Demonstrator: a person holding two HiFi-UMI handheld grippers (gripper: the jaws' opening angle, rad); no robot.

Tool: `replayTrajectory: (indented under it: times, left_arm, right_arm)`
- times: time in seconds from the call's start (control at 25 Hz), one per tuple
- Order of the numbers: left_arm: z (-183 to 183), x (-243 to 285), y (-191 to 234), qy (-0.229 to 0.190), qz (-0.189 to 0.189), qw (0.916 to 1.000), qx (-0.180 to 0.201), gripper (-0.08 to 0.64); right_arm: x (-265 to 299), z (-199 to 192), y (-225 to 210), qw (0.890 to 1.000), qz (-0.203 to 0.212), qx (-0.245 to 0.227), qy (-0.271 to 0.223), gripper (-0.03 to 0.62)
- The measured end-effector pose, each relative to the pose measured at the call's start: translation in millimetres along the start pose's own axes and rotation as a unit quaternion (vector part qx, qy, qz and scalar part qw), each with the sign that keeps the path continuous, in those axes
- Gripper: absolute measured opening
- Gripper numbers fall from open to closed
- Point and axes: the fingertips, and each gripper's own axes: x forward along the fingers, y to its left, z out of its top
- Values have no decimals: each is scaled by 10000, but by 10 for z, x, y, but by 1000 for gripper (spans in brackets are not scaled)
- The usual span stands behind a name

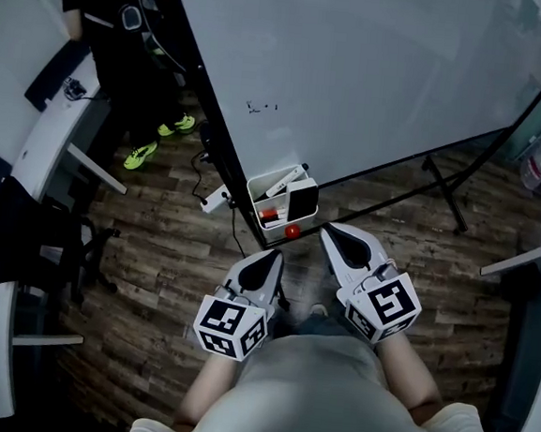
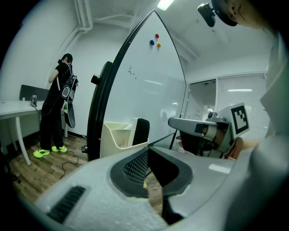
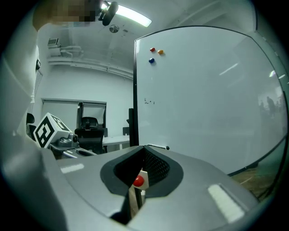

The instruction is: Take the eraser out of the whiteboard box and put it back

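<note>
A white whiteboard box hangs at the lower corner of the whiteboard. The eraser, black and white, stands upright in its right side, beside some markers. A red magnet sits on the box's front. My left gripper is shut and empty, just short of the box and below it. My right gripper is shut too, its tip near the box's right corner. In the left gripper view the box and eraser lie ahead of the shut jaws, with the right gripper alongside. The right gripper view shows the magnet behind its shut jaws.
A person in black with neon shoes stands at the far left by a desk. An office chair is at the left. The whiteboard's stand leg crosses the wood floor on the right. A power strip and cable lie near the box.
</note>
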Motion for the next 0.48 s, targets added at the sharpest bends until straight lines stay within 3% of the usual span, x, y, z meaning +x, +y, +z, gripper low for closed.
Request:
replayTrajectory:
  times: [0.48]
  left_arm:
    - [48,293,125,-61,482,9987,-133,5]
  right_arm:
    - [365,-133,-287,9956,855,-141,362,130]
